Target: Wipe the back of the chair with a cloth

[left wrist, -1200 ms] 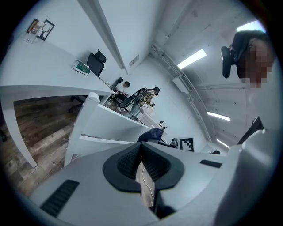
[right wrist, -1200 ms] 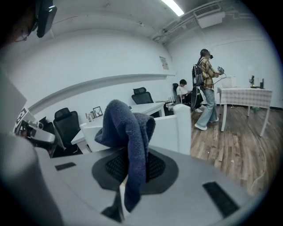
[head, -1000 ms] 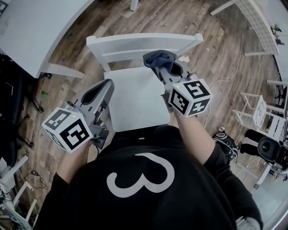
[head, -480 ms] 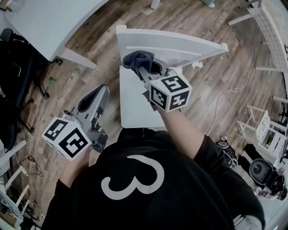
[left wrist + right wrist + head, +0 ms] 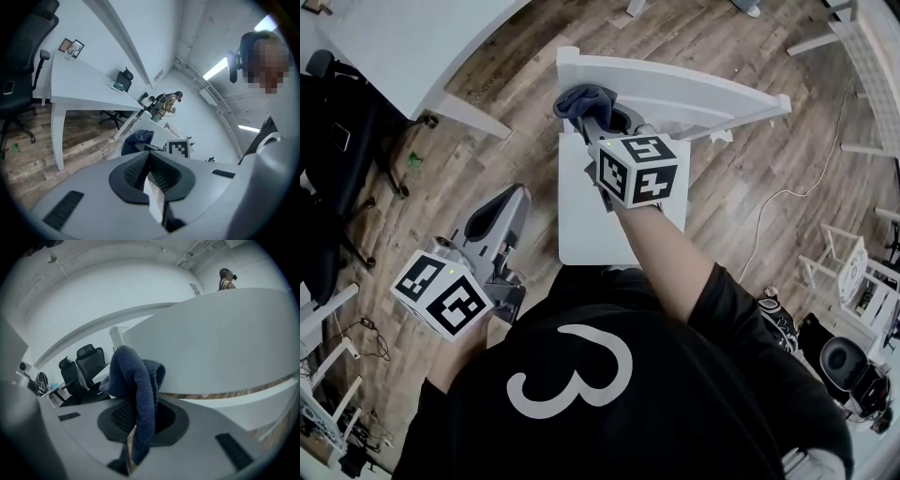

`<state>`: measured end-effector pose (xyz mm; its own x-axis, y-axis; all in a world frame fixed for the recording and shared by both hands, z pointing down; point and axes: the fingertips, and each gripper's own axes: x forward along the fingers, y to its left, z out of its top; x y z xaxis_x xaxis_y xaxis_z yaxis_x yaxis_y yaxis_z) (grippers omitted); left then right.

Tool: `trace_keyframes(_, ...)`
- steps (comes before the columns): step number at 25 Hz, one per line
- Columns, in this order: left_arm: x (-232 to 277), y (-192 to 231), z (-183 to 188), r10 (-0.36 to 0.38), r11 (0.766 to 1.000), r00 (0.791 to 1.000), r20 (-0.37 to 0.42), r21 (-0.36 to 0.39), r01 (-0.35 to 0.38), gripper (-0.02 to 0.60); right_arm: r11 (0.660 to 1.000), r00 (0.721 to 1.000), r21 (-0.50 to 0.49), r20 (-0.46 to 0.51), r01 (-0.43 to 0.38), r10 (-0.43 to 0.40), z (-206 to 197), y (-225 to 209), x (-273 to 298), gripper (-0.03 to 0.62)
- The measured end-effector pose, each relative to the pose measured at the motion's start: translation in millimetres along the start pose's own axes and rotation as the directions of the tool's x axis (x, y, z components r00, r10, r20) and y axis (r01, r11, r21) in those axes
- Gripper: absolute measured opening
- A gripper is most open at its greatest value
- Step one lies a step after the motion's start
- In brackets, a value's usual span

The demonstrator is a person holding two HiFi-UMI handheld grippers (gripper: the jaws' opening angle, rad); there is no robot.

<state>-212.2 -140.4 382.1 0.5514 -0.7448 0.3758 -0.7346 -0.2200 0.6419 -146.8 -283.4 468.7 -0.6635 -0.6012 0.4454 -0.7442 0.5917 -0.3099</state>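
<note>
The fingers (image 5: pixel 114 415) of the right gripper (image 5: pixel 140 409) are pressed together on a dark blue cloth (image 5: pixel 138 376). The cloth bunches above them, and a strip of it hangs down through the pinch. The bunched part lies against the white top rail (image 5: pixel 225 343) of the chair's back, which fills the right gripper view just past the cloth.

In the head view the cloth touches the rail at its left end, close to the corner post. The right arm (image 5: pixel 661 262) reaches forward over the chair seat (image 5: pixel 579 220) to get there.

The fingers (image 5: pixel 135 171) of the left gripper (image 5: pixel 150 169) are closed against each other with nothing between them. This gripper is held low at the person's left side, off the left edge of the seat and well apart from the chair back, over the wooden floor (image 5: pixel 478 159).

A white desk (image 5: pixel 403 37) stands beyond the chair at upper left, with a black office chair (image 5: pixel 333 178) beside it.
</note>
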Motion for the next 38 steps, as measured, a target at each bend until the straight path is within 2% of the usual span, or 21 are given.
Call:
trace_keyframes(9,11.4,-5.9,2.7,-0.034,0.999,0.999,-0.009,0.017,0.034,0.014,0.998,0.998,-0.004,0.021,0.056,-0.056,-0.4,-4.0,1.3,0.048)
trace_keyframes(22,42.0,-23.1,-4.3,-0.097,0.994,0.992,-0.078,0.034,0.1,0.013,0.99,0.99,0.004,0.021,0.143,-0.143,-1.9,-53.9,-30.3,0.048)
trace_keyframes(29,59.8,-33.5,-3.2,-0.126,0.991,0.987,-0.098,0.041,0.131,0.014,0.983,0.983,0.024,0.017,0.182,-0.183,-4.2,-93.8,-57.2,0.048)
trace_keyframes(38,66.6,-40.0,-2.8,-0.144,0.987,0.981,-0.129,0.05,0.151,0.014,0.943,0.948,0.108,0.013,0.315,-0.318,-9.0,-172.4,-109.3,0.049)
